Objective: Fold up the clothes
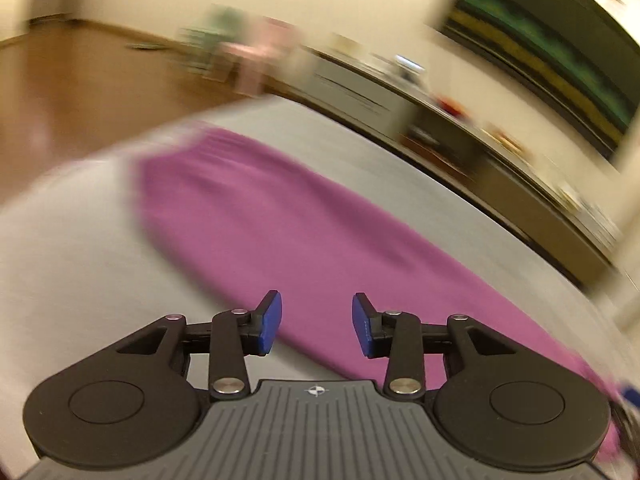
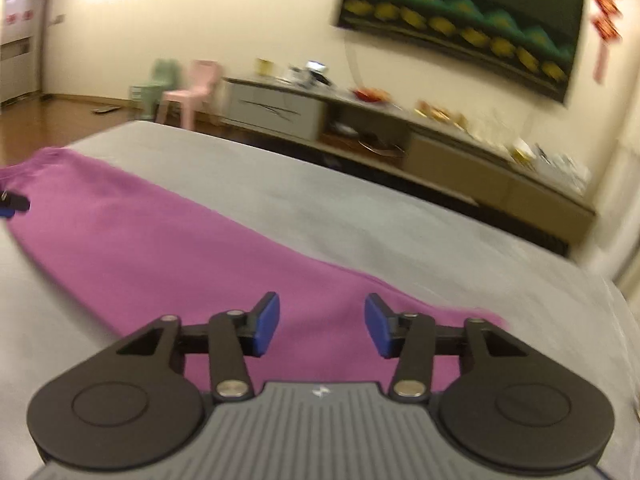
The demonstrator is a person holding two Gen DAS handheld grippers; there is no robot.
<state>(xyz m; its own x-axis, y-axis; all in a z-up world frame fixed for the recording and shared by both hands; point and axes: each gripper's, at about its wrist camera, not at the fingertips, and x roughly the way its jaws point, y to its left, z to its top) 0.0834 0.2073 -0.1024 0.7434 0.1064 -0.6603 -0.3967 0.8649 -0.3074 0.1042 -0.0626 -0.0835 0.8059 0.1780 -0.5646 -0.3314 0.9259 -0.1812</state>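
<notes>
Grey bedding (image 2: 360, 208) is spreading across the foreground of a warmly lit room, and on it a long purple garment (image 2: 168, 248) is lying flat and stretched out, running diagonally from the far left corner of the bed toward the near right. Its far end looks gathered, though blur is softening the detail. Above its near portion the right gripper (image 2: 321, 328) is hovering with its blue pads spread apart and nothing between them. Over the garment's middle stretch the left gripper (image 1: 317, 326) is likewise hanging with its jaws parted and gripping nothing. Behind the bed, a low media cabinet (image 2: 460, 160) is lining the wall beneath a dark framed picture (image 2: 460, 20), while a pink chair (image 2: 192, 88) and a green chair (image 2: 156, 80) are standing side by side on the wooden floor (image 1: 80, 92).
</notes>
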